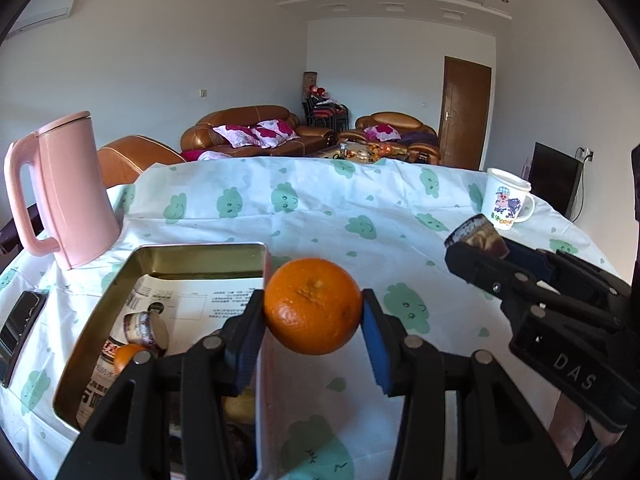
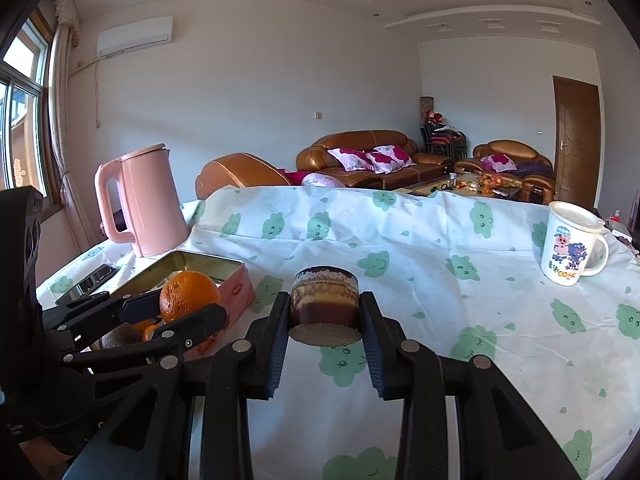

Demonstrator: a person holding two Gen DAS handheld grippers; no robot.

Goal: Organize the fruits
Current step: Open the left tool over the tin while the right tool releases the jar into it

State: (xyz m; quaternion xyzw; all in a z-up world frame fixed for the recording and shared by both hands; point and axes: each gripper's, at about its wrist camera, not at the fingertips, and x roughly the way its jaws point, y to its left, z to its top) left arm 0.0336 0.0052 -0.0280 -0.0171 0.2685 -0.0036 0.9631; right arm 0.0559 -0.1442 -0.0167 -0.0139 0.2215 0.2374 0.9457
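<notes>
My left gripper (image 1: 313, 308) is shut on an orange (image 1: 313, 306) and holds it above the table just right of a metal tin (image 1: 200, 254); the same orange shows in the right wrist view (image 2: 188, 292). The tin, lined with newspaper, holds a brown cut stalk piece (image 1: 146, 326) and a small orange (image 1: 126, 356). My right gripper (image 2: 325, 312) is shut on a brown cut sugarcane-like piece (image 2: 324, 306), held above the cloth; it also shows in the left wrist view (image 1: 478, 236).
A pink kettle (image 1: 66, 188) stands behind the tin at the left. A white cartoon mug (image 2: 570, 248) stands at the far right. A dark phone (image 1: 20, 326) lies at the left edge. The table wears a white cloth with green prints (image 1: 340, 216).
</notes>
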